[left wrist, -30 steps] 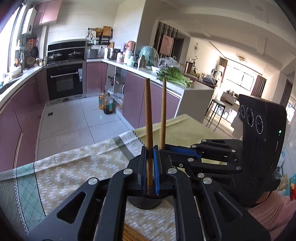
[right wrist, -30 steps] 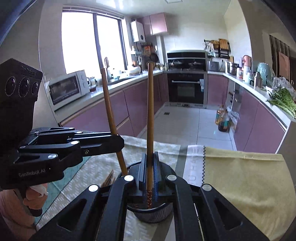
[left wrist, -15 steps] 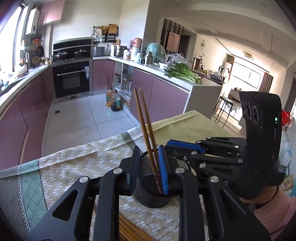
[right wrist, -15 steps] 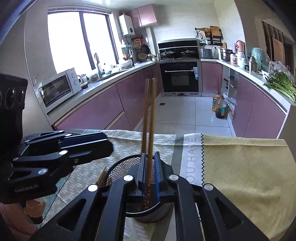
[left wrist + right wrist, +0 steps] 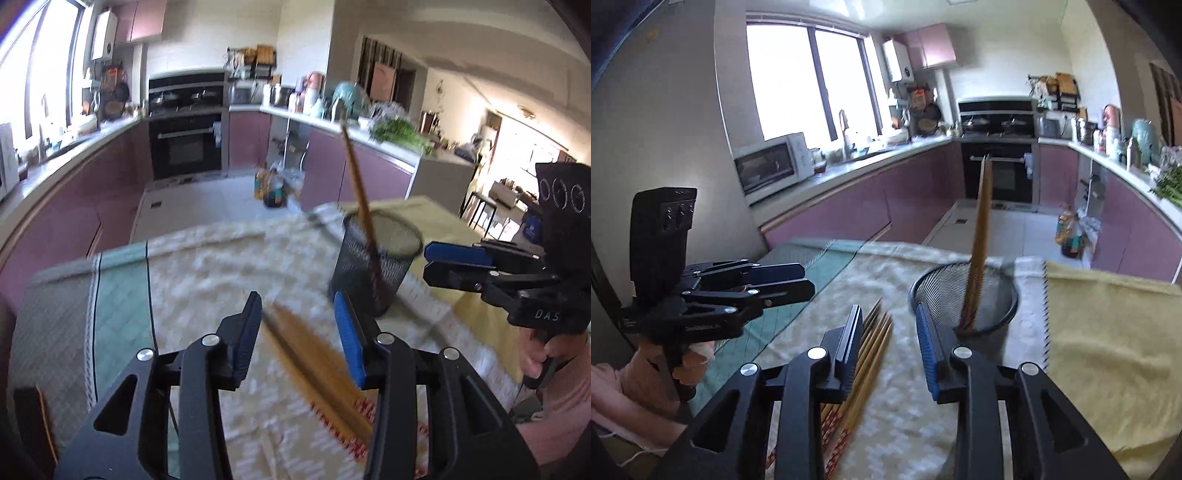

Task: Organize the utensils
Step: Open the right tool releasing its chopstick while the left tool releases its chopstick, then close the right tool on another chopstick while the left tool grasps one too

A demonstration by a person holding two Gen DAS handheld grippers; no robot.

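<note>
While chopsticks (image 5: 866, 354) lie loose, holder (image 5: 1004, 295) stands beside.

Black linkage grippers, blue-padded fingers (image 5: 350, 339), silver screws, pink sleeve (image 5: 613, 391).

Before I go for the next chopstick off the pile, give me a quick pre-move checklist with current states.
1. Left gripper empty: ok. Its jaws have just been opening, nothing clamped.
2. Right gripper empty: ok. Jaws just opened, nothing between them.
3. Placed chopsticks inside the mesh cup: ok, they lean on its rim.
4. Mesh cup upright on the tablecloth: ok.
5. Loose chopsticks flat and within view: ok, beside the cup.
6. How many loose ones remain: cannot tell, blurred and partly hidden.
</note>
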